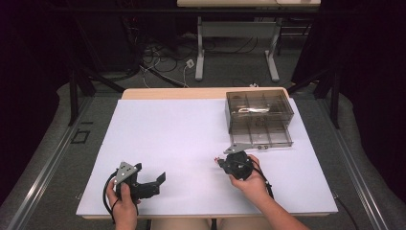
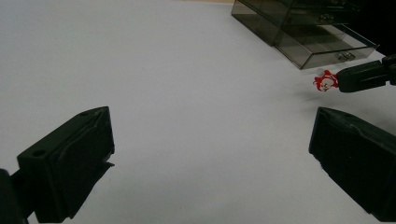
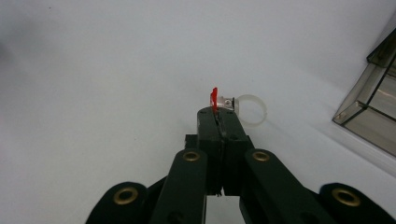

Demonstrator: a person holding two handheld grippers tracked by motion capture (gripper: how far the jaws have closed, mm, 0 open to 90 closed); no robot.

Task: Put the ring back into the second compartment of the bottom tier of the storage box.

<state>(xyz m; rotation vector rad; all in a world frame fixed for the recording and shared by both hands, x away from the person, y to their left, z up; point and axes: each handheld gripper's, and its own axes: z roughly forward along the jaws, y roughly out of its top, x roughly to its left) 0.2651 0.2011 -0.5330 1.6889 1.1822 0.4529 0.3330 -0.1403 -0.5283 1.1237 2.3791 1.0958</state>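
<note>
A small clear plastic ring carries a flat red charm. My right gripper is shut on that charm, pinching it edge-on just above the white mat. From the left gripper view the red charm sticks out of the right gripper's tips. In the high view the right gripper sits a little in front of the open drawer. Down at the front left, my left gripper stands open with bare mat between its jaws.
A smoky transparent drawer box stands at the back right of the white mat, its bottom drawer pulled out toward me. The box's corner is close to the right of the held ring.
</note>
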